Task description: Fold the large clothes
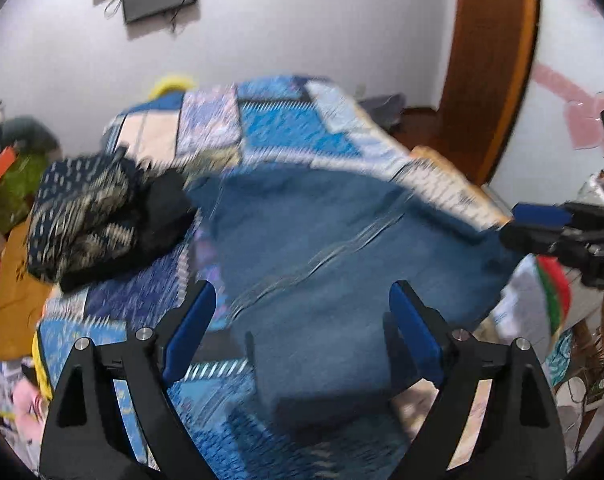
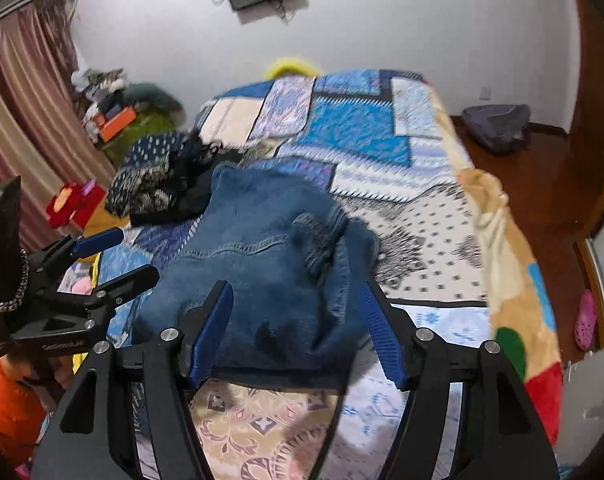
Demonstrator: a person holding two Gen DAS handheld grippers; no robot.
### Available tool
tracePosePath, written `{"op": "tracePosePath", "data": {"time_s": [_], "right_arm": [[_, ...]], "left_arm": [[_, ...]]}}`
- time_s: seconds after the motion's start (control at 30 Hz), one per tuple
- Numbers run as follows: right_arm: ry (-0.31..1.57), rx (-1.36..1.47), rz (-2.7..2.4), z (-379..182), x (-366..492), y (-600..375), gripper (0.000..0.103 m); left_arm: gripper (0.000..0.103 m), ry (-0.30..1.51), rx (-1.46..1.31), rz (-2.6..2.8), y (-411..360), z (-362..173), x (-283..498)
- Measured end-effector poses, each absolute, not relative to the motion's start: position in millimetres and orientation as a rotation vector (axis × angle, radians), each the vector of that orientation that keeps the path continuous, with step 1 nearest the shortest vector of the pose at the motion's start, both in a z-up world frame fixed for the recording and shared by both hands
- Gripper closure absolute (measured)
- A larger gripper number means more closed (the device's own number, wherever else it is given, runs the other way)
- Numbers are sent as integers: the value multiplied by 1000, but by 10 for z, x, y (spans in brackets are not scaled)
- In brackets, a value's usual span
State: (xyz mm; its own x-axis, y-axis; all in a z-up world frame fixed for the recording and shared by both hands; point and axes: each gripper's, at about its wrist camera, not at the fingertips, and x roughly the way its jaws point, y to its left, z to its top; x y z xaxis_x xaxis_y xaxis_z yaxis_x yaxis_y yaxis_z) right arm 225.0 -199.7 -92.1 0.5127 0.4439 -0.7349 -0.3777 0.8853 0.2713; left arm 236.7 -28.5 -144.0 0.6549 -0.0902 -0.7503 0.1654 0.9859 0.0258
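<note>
A folded pair of blue jeans (image 1: 322, 264) lies on the patchwork bedspread (image 1: 293, 128); it also shows in the right wrist view (image 2: 261, 256). My left gripper (image 1: 302, 300) is open just above the jeans' near end, holding nothing. My right gripper (image 2: 295, 300) is open over the jeans' near edge, fingers to either side of the fabric. The right gripper also shows in the left wrist view (image 1: 514, 224), at the jeans' right edge. The left gripper shows in the right wrist view (image 2: 133, 256), open, beside the jeans' left side. The left wrist view is motion-blurred.
A heap of dark patterned clothes (image 2: 161, 176) lies on the bed left of the jeans, also in the left wrist view (image 1: 89, 220). The bedspread (image 2: 422, 216) ends at the right above a wooden floor (image 2: 550, 208) with a grey bag (image 2: 498, 124). Clutter (image 2: 113, 120) stands at the left.
</note>
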Motion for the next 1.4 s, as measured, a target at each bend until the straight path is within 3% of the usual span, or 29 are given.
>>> {"op": "tracePosePath", "data": {"time_s": [0.13, 0.23, 0.27, 0.73, 0.93, 1.1, 1.4], "right_arm": [[988, 59, 464, -1183, 2321, -1997, 41], [1030, 157, 432, -1387, 2289, -2192, 23], [1038, 189, 424, -1428, 2267, -2252, 22], [1045, 67, 517, -1159, 2559, -1982, 22], [1167, 99, 523, -1500, 2881, -1933, 22], [1312, 300, 586, -1824, 3060, -2146, 20], [1401, 343, 687, -1935, 3254, -2054, 16]], "left_arm": [[14, 946, 75, -136, -118, -1790, 2360], [13, 944, 10, -143, -22, -1945, 2252], [13, 944, -12, -140, -2, -1972, 2230], [13, 899, 18, -64, 225, -1713, 2408], [13, 1059, -216, -171, 415, -1999, 2645], [13, 1141, -448, -262, 552, -2259, 2813], [11, 1252, -708, -383, 560, -2665, 3144]]}}
